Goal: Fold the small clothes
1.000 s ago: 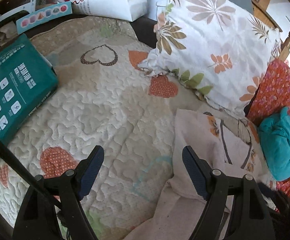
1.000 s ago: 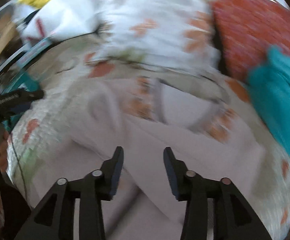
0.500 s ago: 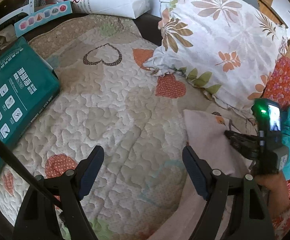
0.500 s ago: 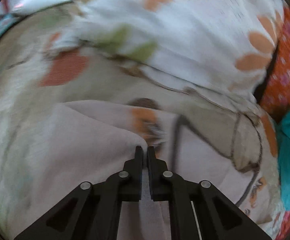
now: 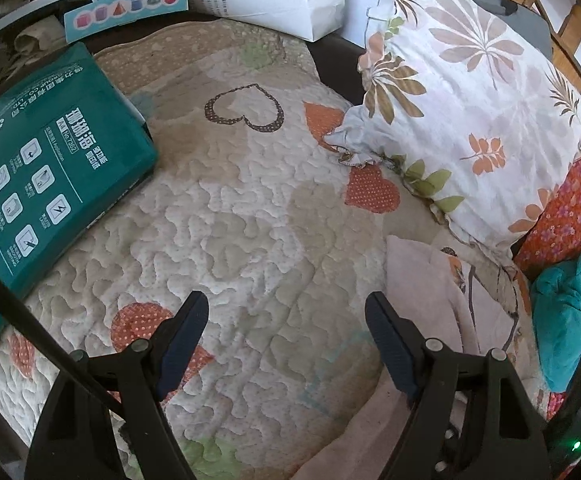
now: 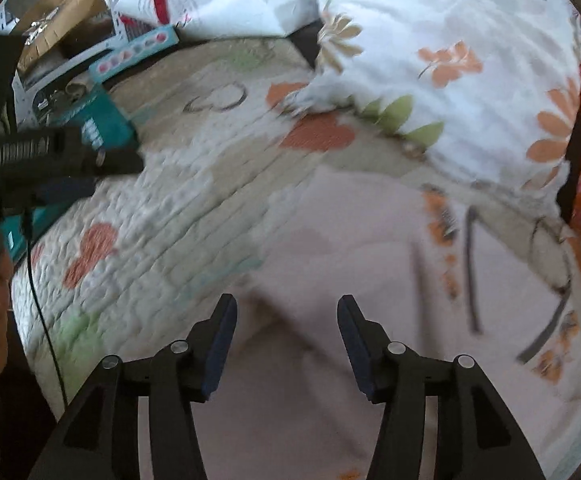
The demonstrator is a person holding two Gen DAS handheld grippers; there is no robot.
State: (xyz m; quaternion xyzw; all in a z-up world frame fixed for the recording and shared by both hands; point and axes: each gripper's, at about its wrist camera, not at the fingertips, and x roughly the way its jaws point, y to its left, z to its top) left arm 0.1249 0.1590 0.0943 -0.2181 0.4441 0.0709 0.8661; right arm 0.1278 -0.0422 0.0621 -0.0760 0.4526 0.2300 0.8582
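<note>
The left hand-held gripper (image 5: pixel 286 336) stands spread and empty over the quilt (image 5: pixel 230 216); the pale pink garment (image 5: pixel 422 276) lies just to its right, beside the pillow (image 5: pixel 470 92). In the right view, the right hand-held gripper (image 6: pixel 286 332) is opening above that garment (image 6: pixel 350 240), nothing pinched. The cloth looks light, limp and crease-prone, so an edge or corner seems the best hold.

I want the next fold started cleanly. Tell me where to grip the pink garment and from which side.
Grip the pink garment at its folded left edge, coming in from the bare quilt side. That edge lies free and raised there; the pillow crowds its far end. The right gripper, jaws opening, hovers over it empty.
</note>
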